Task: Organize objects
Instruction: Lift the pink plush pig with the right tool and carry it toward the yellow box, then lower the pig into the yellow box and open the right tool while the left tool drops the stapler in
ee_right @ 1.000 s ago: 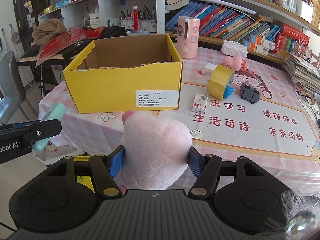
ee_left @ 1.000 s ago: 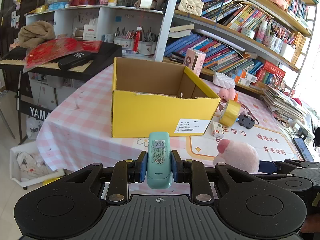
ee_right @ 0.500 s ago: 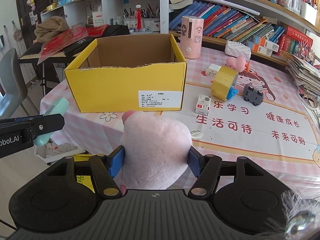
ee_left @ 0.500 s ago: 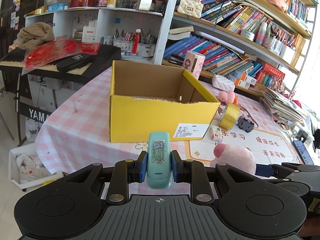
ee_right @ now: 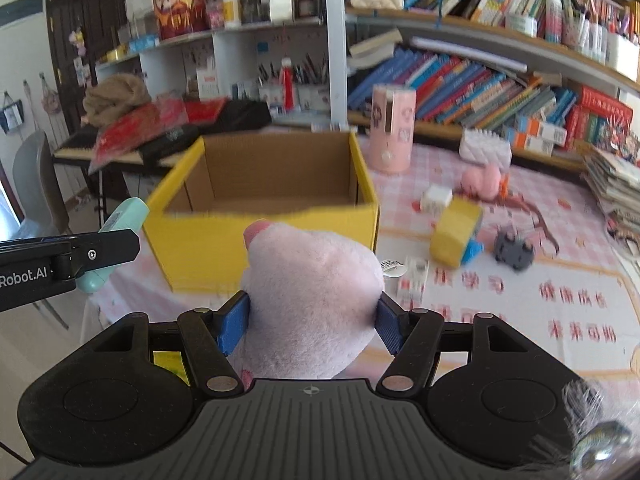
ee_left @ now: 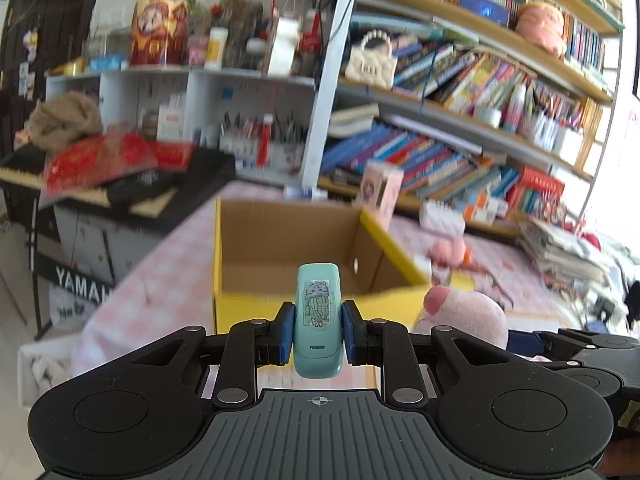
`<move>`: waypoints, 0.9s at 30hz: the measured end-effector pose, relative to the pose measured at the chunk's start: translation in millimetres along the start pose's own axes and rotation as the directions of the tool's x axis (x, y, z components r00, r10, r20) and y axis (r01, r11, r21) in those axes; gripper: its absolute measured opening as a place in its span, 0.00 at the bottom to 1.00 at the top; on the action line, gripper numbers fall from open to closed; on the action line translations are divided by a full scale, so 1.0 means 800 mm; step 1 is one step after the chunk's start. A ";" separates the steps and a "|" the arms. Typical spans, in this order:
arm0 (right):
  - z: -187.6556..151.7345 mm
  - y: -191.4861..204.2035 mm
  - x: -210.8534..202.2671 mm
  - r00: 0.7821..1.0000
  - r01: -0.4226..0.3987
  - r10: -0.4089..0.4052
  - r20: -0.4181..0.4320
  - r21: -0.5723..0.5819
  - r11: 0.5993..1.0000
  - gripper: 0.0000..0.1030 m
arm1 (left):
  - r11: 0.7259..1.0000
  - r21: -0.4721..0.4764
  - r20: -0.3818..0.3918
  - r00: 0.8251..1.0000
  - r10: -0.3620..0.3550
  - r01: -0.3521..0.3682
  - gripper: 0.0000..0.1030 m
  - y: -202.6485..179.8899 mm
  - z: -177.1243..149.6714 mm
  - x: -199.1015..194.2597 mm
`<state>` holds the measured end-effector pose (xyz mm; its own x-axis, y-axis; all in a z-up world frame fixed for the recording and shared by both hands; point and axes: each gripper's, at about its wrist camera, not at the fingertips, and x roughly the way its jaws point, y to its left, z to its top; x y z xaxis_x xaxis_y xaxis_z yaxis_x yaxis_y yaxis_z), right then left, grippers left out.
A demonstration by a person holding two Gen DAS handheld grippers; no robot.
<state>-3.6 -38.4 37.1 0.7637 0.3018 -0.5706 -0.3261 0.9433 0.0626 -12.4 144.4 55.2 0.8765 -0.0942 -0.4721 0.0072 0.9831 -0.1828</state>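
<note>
Two grippers, each loaded, held before an open yellow box (ee_right: pixel 264 216).

Left gripper (ee_left: pixel 318 330) — jaws closed narrowly on an upright teal stapler (ee_left: pixel 318 320) bearing a jellyfish sticker. Right gripper (ee_right: pixel 310 322) — jaws spread wide, pressed against the sides of a pink plush toy (ee_right: pixel 314 300). Both objects sit just in front of the box, which stands on the pink checked tablecloth (ee_right: pixel 532 184); tape roll (ee_right: pixel 456 236) and toy car (ee_right: pixel 514 250) lie to its right.

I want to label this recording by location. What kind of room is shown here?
Probably a home study or child's room: crowded bookshelves, pen cups on a white shelf unit, and a pink checked tablecloth with toys. A yellow cardboard box stands on it.
</note>
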 end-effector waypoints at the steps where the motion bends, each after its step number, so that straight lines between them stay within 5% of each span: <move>1: 0.009 -0.001 0.001 1.000 -0.005 0.005 0.017 0.002 1.000 0.61 | 1.000 0.001 0.016 1.000 0.001 -0.001 0.22 0.000 0.008 0.002; 12: 0.091 0.000 0.057 0.990 -0.010 0.021 0.140 -0.080 0.997 0.61 | 0.999 0.010 0.089 0.995 0.047 -0.048 0.22 0.003 0.067 0.059; 27: 0.105 0.012 0.186 0.997 -0.060 0.074 0.035 -0.298 0.953 0.61 | 0.990 0.045 -0.048 0.989 0.137 -0.135 0.22 0.004 0.070 0.176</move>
<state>153.6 27.1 22.0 0.7567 0.3755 -0.5352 -0.5228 0.8391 -0.1503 137.6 143.1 36.2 0.8453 0.0342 -0.5332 -0.0898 0.9928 -0.0787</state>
